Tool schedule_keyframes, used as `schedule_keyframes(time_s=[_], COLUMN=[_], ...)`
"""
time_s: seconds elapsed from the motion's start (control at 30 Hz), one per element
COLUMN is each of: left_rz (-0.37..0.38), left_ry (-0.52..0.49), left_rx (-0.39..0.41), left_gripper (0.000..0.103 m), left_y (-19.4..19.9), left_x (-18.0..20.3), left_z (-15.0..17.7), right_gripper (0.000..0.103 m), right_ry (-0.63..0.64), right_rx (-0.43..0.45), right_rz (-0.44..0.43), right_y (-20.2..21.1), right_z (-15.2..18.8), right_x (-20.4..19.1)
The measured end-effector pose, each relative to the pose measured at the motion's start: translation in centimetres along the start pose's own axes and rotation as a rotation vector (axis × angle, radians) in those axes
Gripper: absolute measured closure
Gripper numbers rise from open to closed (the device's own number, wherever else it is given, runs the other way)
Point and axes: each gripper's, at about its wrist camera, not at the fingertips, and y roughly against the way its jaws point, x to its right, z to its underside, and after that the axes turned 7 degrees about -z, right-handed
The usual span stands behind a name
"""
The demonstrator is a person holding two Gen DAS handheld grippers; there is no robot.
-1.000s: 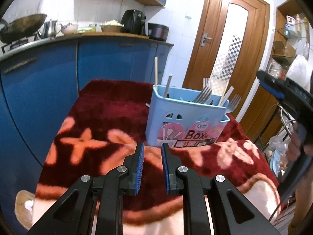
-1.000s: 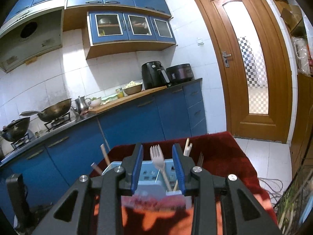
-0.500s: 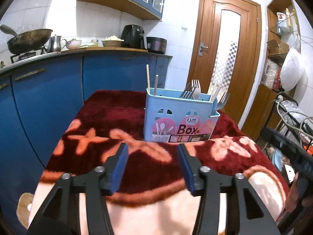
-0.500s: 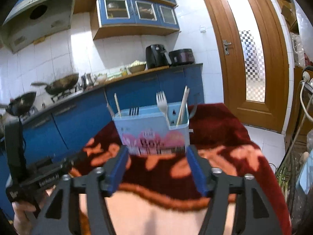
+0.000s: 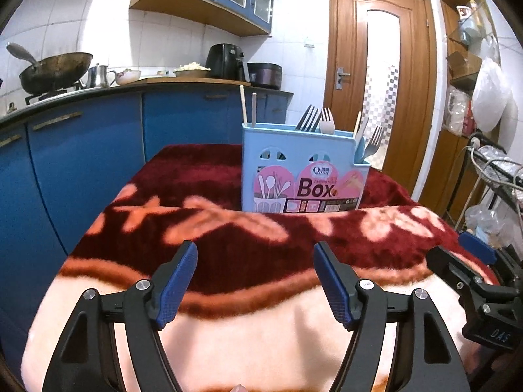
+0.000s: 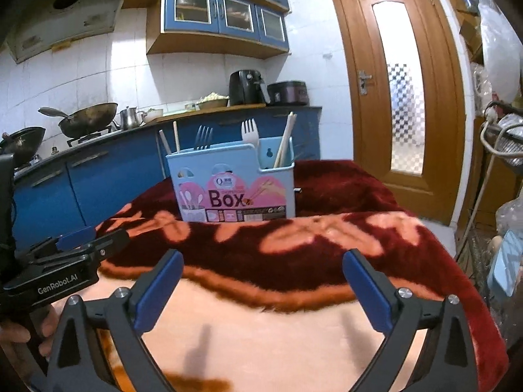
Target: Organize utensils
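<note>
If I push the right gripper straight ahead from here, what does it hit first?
Probably the blue utensil box: the open right gripper points over bare blanket toward it, though it may brush the blanket first; depth is unclear.

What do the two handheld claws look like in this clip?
Both match: the left claw and right claw have black angular frames, silver screws and textured blue fingertip pads. The left body reads "GenRobot.AI" in white; the right's reads "DAS". Bare fingers show; no sleeves.
</note>
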Motion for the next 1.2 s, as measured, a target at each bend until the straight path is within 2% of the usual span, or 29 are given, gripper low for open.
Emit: schedule_keyframes(time_s=[1.2], left_rz=[-0.02], left_ry=[-0.01], left_rx=[0.03], left_gripper=[0.029], left_y=[0.42], left_x=[0.39], left_z=[0.27], right_gripper=[0.003], right_ry=[0.006], right_rx=[0.004], right_rz=[0.002], right_y=[-0.19], right_z=[0.24], right_x=[0.04])
